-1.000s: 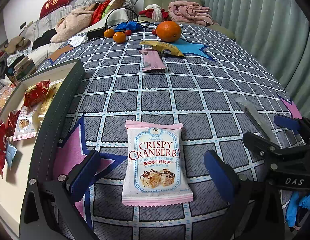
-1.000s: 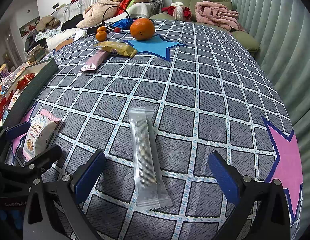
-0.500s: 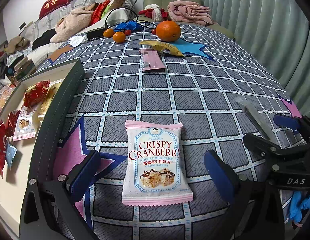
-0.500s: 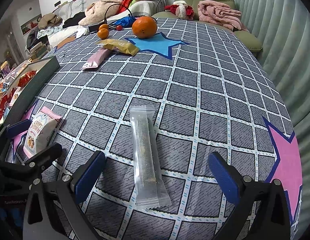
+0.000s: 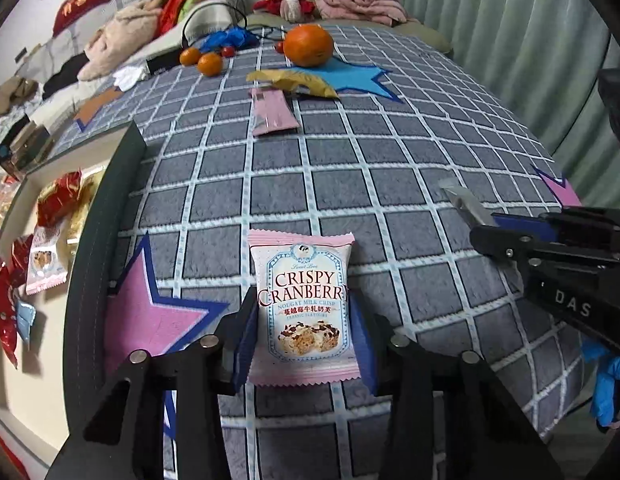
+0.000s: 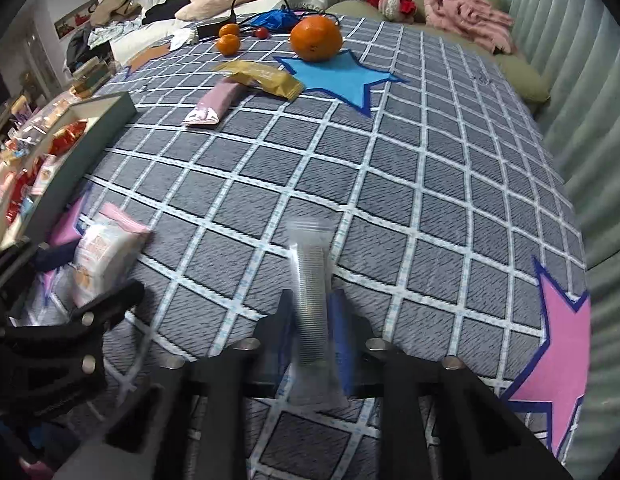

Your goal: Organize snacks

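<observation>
Blue pads of your left tool (image 5: 306,336) were closing on the cranberry nougat packet (image 5: 304,308) lying on the checked desk (image 5: 389,184); your right tool (image 6: 311,332) pinched the clear wafer sleeve (image 6: 310,300), tray (image 5: 106,216) leftward.

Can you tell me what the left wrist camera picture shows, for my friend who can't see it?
The left gripper is closing its jaws on a pink and white Crispy Cranberry snack packet that lies on a grey checked tablecloth. A tray with more snacks sits to the left, and a big orange is far behind.
</observation>
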### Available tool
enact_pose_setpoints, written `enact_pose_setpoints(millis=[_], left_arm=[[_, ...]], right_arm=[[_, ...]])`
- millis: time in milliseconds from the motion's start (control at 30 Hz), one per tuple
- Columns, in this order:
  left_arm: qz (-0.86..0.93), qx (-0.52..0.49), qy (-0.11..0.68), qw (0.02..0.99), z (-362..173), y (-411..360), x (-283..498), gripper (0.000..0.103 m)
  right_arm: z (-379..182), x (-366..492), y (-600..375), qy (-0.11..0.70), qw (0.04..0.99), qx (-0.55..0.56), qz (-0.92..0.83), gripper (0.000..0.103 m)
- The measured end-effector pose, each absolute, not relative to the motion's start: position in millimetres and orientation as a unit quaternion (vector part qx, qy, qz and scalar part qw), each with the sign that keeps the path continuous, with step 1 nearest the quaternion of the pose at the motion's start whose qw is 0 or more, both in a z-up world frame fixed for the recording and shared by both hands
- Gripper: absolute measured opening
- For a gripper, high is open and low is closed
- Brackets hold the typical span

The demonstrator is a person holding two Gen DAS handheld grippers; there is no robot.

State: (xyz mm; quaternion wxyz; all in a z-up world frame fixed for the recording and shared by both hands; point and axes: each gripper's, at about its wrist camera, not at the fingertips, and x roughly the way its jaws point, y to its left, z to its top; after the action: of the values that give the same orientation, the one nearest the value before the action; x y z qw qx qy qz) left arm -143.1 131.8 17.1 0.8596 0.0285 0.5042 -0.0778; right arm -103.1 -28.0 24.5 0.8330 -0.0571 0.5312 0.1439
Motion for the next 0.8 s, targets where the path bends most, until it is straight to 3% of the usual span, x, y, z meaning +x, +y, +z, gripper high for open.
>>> enact_pose_setpoints(millis=[400,600,633,700,800], left_arm=[[-0.093,-0.017,0.484,0.87,45.2,149.4,-158.3,0.044],[-0.09,-0.019,0.488,0.868,42.1,154.5,-158.8,0.044],[-0.09,-0.019,0.491,0.866,39.7,155.4,-159.0,0.044],[-0.087,-0.022,0.496,0.864,35.5,157.6,-159.0,0.044],[-0.087,-0.027,0.496,0.864,35.2,160.5,-159.0,0.044]], right_arm=[[38.2,-123.4,-38.3,0.53,0.83,0.021,0.174,0.019],[37.0,-117.6,-25.5,0.543,0.825,-0.023,0.155,0.021],[34.0,-117.3,-24.4,0.548,0.821,-0.024,0.158,0.026],[29.5,-117.5,-22.4,0.55,0.821,-0.032,0.151,0.074],[21.4,-119.0,-14.8,0.547,0.823,-0.061,0.142,0.071]])
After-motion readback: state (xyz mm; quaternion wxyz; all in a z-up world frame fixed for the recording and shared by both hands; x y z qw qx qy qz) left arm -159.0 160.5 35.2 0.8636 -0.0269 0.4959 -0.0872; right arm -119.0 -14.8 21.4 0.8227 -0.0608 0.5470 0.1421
